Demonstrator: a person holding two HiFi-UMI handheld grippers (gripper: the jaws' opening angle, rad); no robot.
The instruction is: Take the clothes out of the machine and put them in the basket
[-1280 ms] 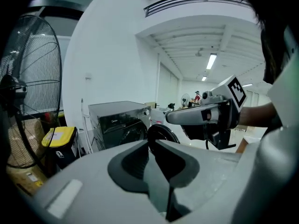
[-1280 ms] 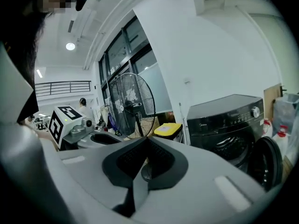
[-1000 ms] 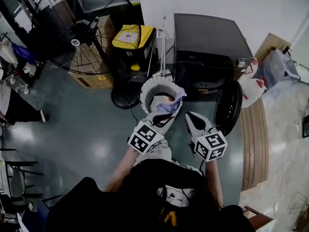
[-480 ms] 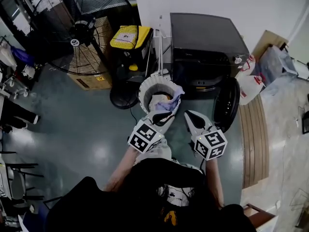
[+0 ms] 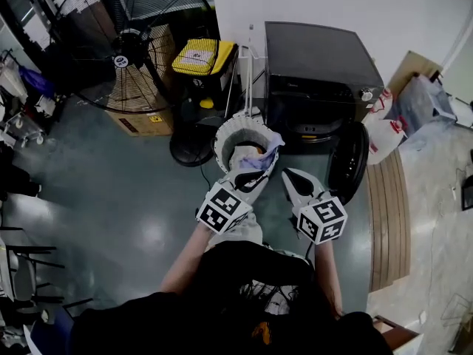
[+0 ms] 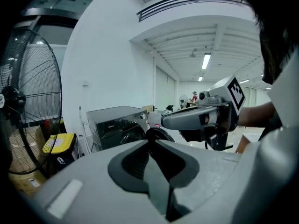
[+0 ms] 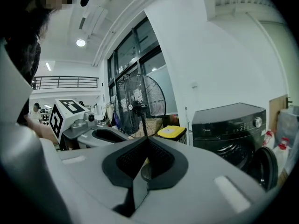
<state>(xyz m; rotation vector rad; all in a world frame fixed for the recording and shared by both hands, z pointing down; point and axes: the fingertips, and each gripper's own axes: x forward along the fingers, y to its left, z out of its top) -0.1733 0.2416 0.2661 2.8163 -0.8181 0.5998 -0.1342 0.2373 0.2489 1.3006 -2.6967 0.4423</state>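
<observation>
Holds left claw and right claw pressed together, empty, by basket of clothes beside machine. Risks snagging clothes draped over its edge, spilling them onto floor.

Workshop hall — industrial fan, washer, cardboard box

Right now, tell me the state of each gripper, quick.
Left gripper: closed, nothing between its jaws.
Right gripper: closed, nothing between its jaws.
</observation>
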